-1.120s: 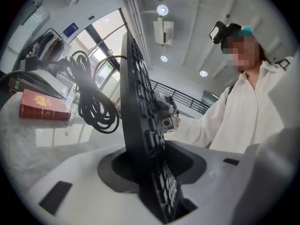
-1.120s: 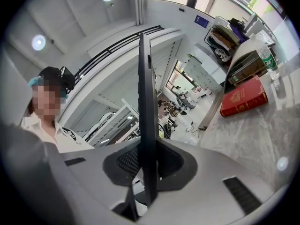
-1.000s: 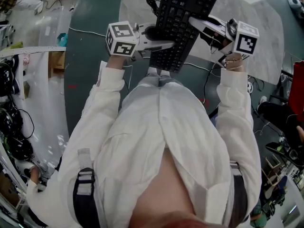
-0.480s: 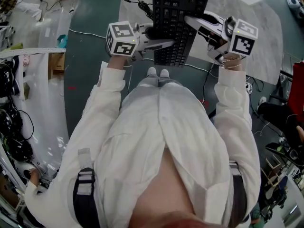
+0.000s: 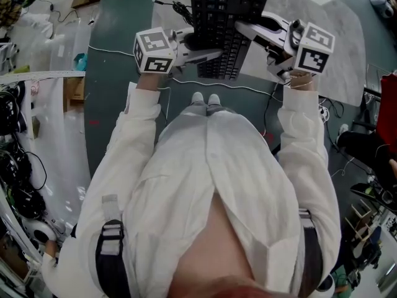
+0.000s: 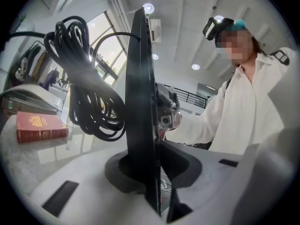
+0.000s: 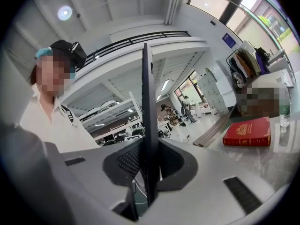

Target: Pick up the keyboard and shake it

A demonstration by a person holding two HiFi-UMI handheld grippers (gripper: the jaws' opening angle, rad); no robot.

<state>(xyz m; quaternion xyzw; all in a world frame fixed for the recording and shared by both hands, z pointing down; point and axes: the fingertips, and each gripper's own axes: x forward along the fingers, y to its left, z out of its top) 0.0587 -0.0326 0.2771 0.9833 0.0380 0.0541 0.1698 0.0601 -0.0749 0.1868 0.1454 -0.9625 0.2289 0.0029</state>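
My left gripper (image 5: 211,54), jaws just closed narrow, and my right gripper (image 5: 243,27) each clamp 1 edge of the black keyboard (image 5: 226,17).

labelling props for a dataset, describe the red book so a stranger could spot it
In the right gripper view, find the marble table. The red book lies flat on it, right of the black keyboard standing on edge. It is the only red thing, with gold print.
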